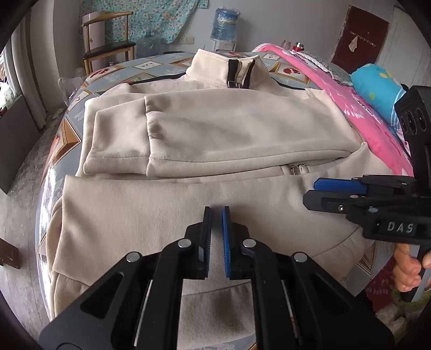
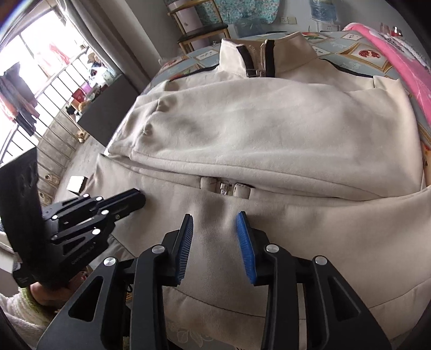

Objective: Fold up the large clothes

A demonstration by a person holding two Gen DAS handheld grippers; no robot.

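A cream zip-up jacket (image 1: 215, 129) lies flat on a round table (image 1: 150, 66), collar (image 1: 229, 67) at the far side and both sleeves folded across the chest. The lower body hangs over the near edge. My left gripper (image 1: 216, 212) is shut above the lower front panel, with no cloth visibly pinched. It also shows at the left of the right wrist view, left gripper (image 2: 134, 199) lying low over the jacket (image 2: 269, 129). My right gripper (image 2: 215, 218) is open just below the zipper pull (image 2: 225, 188), a soft ridge of cloth between its pads, not pressed. From the left wrist view the right gripper (image 1: 311, 192) hovers to the right.
A pink blanket (image 1: 363, 115) and a blue bundle (image 1: 377, 83) lie along the table's right side. A wooden chair (image 1: 107, 48) and a water bottle (image 1: 225, 24) stand behind the table. A window with railing (image 2: 48, 75) is at the left. A hand (image 1: 406, 269) grips the right handle.
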